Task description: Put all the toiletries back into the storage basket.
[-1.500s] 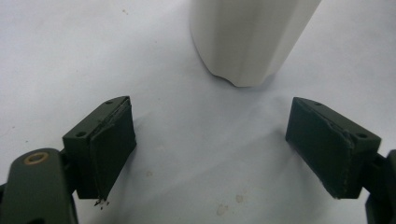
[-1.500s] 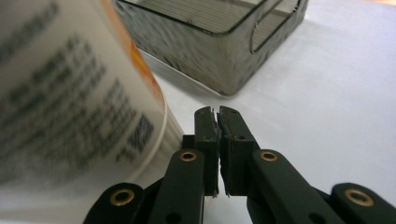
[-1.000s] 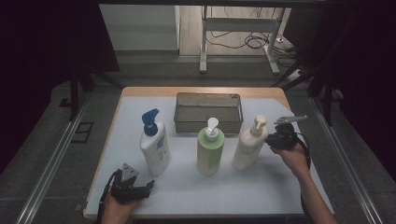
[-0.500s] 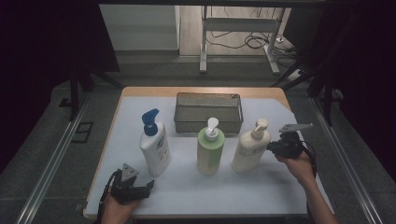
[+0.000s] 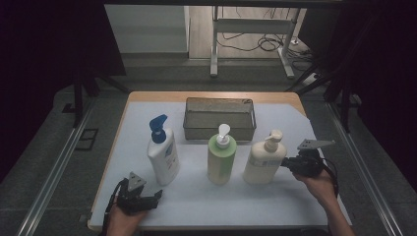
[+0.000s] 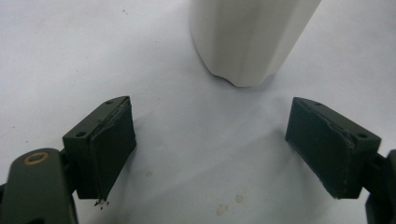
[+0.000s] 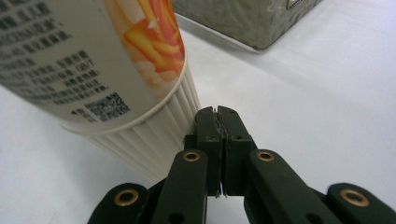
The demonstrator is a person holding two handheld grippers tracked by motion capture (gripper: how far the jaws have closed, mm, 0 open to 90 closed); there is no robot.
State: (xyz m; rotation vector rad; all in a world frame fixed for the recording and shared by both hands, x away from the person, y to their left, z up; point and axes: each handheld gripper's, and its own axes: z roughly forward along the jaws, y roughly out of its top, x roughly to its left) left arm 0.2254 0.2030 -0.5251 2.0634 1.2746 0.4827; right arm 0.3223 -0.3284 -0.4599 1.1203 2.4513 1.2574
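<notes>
So the right gripper has its jaws pressed flat together with nothing between them, tips right up against the lower side of the cream pump bottle; in the right gripper view the closed tips sit at the ribbed foot of that bottle, touching or as good as, which looks to me like a nudge rather than a grab, since shut jaws can push a bottle sideways but can't pick it up; the mesh basket is beyond the tips and off to one side, so my guess is the bottle's being lined up for it; the left gripper rests low on the table, jaws spread wide and holding nothing, with the white bottle with the blue pump standing just ahead of the open jaws, its base between them but farther out, not touched; feels parked, ready to close on it; the green bottle stands between the two others, well clear of both grippers.
</notes>
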